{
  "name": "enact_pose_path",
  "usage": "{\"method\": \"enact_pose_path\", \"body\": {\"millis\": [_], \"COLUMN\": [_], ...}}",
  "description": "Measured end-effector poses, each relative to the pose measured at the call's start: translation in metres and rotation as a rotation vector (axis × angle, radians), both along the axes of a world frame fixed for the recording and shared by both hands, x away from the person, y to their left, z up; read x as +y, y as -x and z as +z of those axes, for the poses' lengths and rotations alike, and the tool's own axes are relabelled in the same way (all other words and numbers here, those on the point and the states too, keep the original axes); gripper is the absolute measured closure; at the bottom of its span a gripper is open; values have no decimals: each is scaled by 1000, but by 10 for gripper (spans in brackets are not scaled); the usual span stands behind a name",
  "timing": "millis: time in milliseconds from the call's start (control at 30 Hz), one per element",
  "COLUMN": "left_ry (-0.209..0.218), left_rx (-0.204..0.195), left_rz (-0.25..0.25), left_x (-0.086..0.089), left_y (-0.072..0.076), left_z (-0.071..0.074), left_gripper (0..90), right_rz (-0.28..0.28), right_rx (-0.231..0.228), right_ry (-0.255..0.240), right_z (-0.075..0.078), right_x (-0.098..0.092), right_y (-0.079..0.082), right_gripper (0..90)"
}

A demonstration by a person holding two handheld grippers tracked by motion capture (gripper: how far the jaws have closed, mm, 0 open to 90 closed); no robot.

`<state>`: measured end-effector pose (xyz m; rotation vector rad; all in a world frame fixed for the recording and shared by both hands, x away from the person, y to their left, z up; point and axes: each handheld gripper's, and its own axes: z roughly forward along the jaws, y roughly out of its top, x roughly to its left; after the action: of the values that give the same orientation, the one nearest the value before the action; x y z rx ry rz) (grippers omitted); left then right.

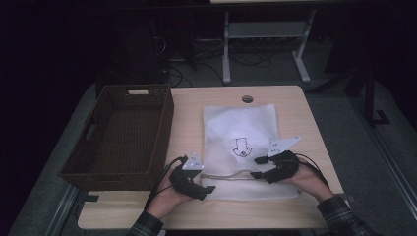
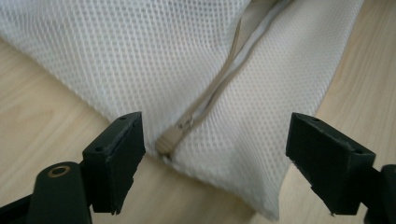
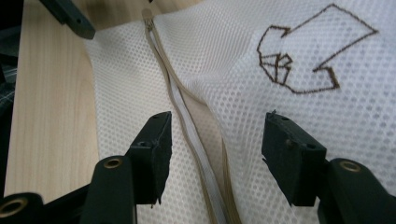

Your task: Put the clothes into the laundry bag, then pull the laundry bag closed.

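High view: a person's two hands hold grippers over a white mesh bag [image 1: 241, 147] that lies flat on a light wooden table [image 1: 305, 128].
Mesh bag: it sits right of centre on the table, with a brown arrow-shaped mark [image 1: 241, 146] stitched on its upper face and a beige zipper [image 1: 231, 176] running along its near edge.
Basket: a dark woven basket [image 1: 123, 137] stands just beside the bag on the left, touching the table's left side.
Left gripper [image 1: 209, 189]: at the bag's near-left corner, jaws spread apart with nothing pinched between them.
Left gripper view: the zipper's end [image 2: 169, 138] lies on the bag's corner between the two black jaws, clear of both pads.
Right gripper [image 1: 257, 167]: over the bag's near-right part, jaws parted and holding nothing.
Right gripper view: the zipper [image 3: 196, 140], partly opened, runs up between the jaws without touching them; the arrow mark [image 3: 303, 56] lies beyond the right-hand jaw.
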<state>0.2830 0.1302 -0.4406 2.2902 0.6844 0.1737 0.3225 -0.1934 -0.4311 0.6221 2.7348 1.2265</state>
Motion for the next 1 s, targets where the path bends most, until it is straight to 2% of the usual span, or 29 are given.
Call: {"method": "enact_pose_path", "body": {"millis": [133,200,333,500,533,867,900,1000], "left_ry": [-6,-3,1,-2,1,-16,-23,-24], "left_rx": [-4,-8,-2,-1,0,23,26,27], "left_rz": [20,40,59,76,76,83,86,95], "left_x": [5,10,16,20,21,28,29,31], "left_y": [6,12,18,25,28,37,38,38], "left_z": [-2,-2,-4,-6,-6,-11,-12,-13], "left_gripper": [184,182,183,183,183,183,183,183], "right_rz": [10,25,48,72,81,114,120,132], "right_rx": [-13,-20,-28,-12,-12,-13,-11,-9], "right_ry": [-3,-15,-6,-24,-28,-49,-56,-64], "right_z": [4,6,7,6,4,4,3,2], "right_x": [7,16,30,43,50,82,91,102], "right_y": [0,-2,-3,-4,-5,-9,-10,-12], "right_gripper": [426,448,490,544,579,632,651,663]}}
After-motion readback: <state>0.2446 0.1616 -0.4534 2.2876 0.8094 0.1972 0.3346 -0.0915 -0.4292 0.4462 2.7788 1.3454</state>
